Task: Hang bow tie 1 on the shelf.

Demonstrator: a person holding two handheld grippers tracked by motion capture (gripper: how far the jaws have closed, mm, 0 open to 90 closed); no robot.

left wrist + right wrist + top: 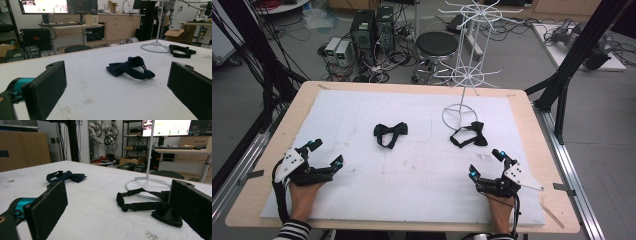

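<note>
Bow ties (390, 134) beyond low, level hands (304, 192), fingers (337, 161) apart.

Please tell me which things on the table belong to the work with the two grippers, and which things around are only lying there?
Belong to the work:
- left bow tie
- right bow tie, beside the stand's ring base
- white wire stand
- left gripper and right gripper, both open, holding nothing

Only lying about:
- black stool
- computer towers on the floor
</note>
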